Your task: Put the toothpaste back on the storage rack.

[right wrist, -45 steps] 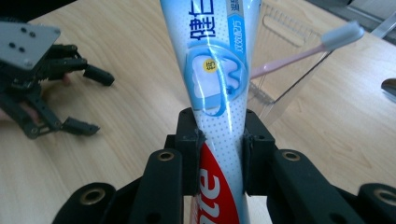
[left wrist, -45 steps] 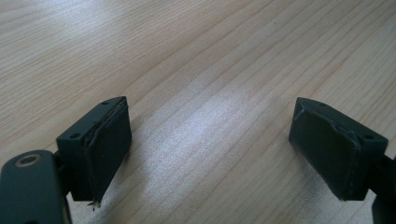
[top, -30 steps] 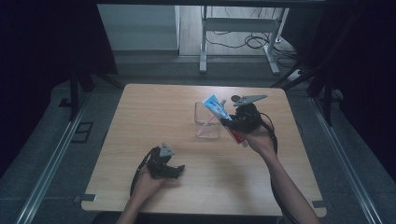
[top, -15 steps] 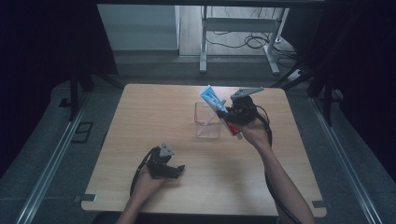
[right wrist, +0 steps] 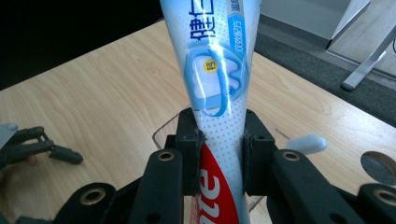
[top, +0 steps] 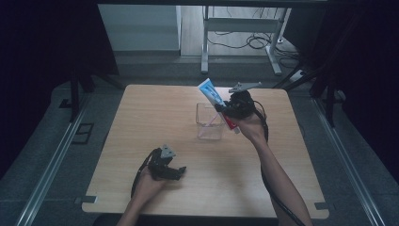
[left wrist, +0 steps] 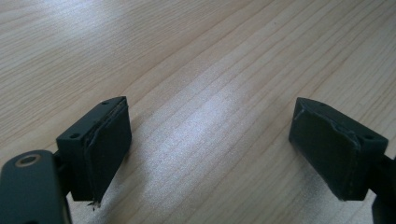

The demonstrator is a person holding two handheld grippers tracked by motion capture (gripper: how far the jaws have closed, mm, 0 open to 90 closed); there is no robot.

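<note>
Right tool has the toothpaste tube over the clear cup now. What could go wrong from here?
1. The right tool pinches the toothpaste tube near its middle, so the long upper end may swing or the tube may slide in the grip.
2. The clear cup looks light and stands unheld; a tilted tube could catch its rim and tip it.
3. The left tool rests open on the table, too far off to steady the cup.

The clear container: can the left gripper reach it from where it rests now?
Probably yes. The left gripper rests open and empty on the table, bare wood between it and the clear container. The right gripper holds a toothpaste tube just above it and could crowd the approach.
</note>
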